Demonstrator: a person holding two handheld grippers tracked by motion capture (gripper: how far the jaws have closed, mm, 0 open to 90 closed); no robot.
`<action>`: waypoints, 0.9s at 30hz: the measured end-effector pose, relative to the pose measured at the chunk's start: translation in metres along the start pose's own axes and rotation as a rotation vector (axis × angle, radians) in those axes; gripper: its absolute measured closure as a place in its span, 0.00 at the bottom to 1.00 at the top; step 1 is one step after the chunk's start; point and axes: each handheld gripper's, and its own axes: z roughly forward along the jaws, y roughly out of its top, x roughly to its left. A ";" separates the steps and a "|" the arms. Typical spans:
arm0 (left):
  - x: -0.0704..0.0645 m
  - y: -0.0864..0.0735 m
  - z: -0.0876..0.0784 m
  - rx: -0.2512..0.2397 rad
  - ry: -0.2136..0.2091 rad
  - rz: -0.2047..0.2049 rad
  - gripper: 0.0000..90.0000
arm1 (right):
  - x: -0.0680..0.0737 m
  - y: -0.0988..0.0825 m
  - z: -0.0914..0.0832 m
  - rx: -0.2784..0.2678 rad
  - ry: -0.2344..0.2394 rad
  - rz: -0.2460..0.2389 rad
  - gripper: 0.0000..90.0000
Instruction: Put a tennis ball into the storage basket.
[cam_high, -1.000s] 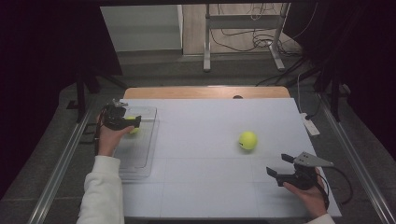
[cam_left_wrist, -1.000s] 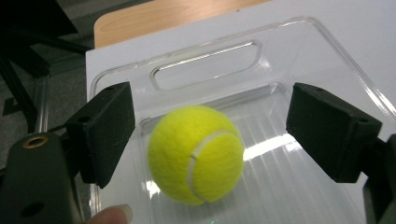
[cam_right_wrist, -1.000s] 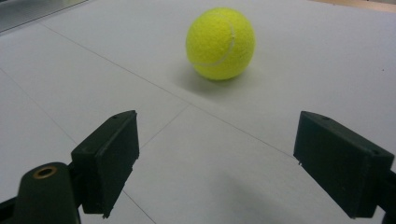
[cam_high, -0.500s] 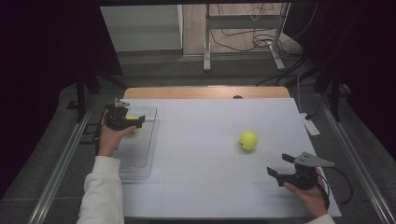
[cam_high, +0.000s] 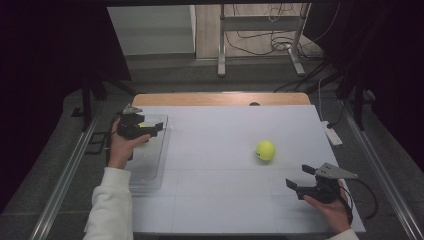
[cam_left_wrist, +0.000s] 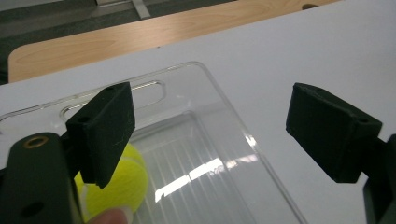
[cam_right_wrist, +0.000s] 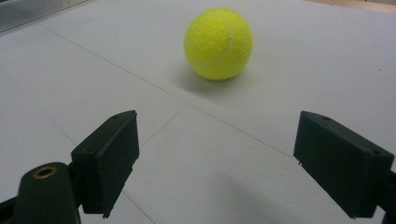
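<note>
White sleeve (cam_high: 112, 210), black hand-held gripper (cam_high: 300, 181) with grey plate

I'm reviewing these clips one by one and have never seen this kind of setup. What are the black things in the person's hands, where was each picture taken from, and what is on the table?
A person holds a two-jaw gripper in each hand. The high view looks down on the white table; each of the other two comes from a camera riding on one gripper, looking along its black jaws.

The left gripper hangs over a clear plastic tray at the table's left edge, jaws open and holding nothing. One tennis ball lies in the tray. The right gripper, also open and holding nothing, points at a second tennis ball lying on the bare table ahead of it.
</note>
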 end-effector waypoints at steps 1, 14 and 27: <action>-0.003 0.001 0.000 -0.002 -0.011 0.006 0.19 | 0.000 0.000 0.000 0.000 0.000 0.000 0.16; -0.028 0.010 -0.002 -0.051 -0.150 0.016 0.18 | 0.000 0.000 0.000 0.005 -0.002 -0.008 0.16; -0.049 0.016 -0.006 -0.086 -0.229 0.022 0.18 | 0.001 0.000 0.000 0.005 -0.003 -0.011 0.16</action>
